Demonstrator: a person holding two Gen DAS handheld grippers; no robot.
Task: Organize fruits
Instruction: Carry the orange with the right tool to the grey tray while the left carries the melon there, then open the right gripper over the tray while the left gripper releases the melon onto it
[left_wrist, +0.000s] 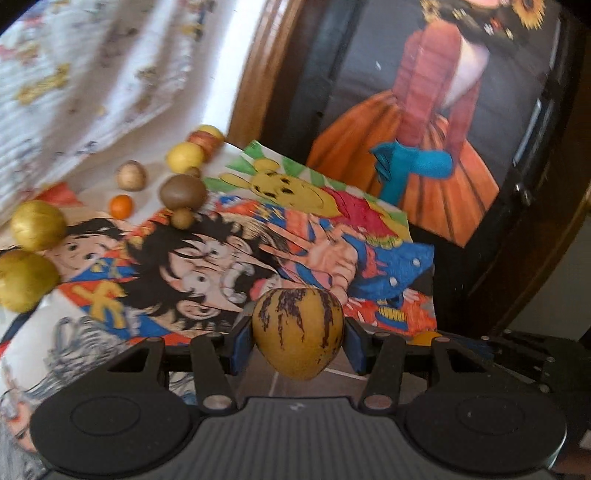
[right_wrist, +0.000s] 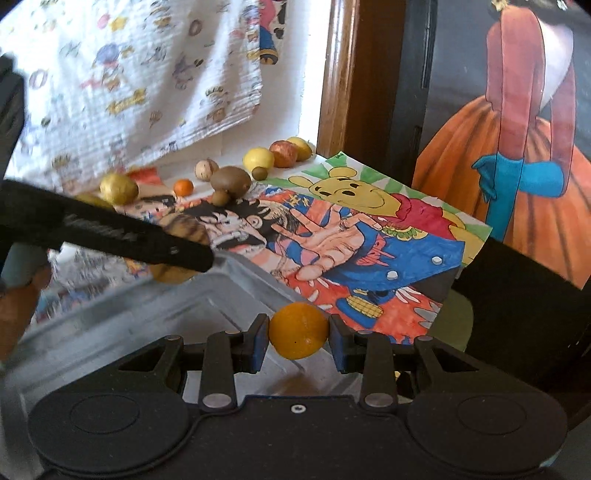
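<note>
My left gripper (left_wrist: 297, 334) is shut on a yellow fruit with purple stripes (left_wrist: 297, 332) and holds it above the table's near edge. My right gripper (right_wrist: 298, 332) is shut on a small round orange fruit (right_wrist: 298, 329) and holds it over the rim of a grey metal tray (right_wrist: 147, 314). The left gripper shows in the right wrist view as a black arm (right_wrist: 110, 236) with the striped fruit (right_wrist: 184, 229) partly hidden behind it. Several loose fruits lie at the back: a kiwi (left_wrist: 183, 192), a yellow lemon (left_wrist: 184, 157), a small orange (left_wrist: 121, 206), golden fruits (left_wrist: 37, 225).
Cartoon drawings (left_wrist: 258, 240) cover the table. A patterned white cloth (right_wrist: 129, 74) hangs behind the fruits. A large painting of a woman in an orange skirt (right_wrist: 517, 166) leans at the right, beside a wooden frame (right_wrist: 332, 92).
</note>
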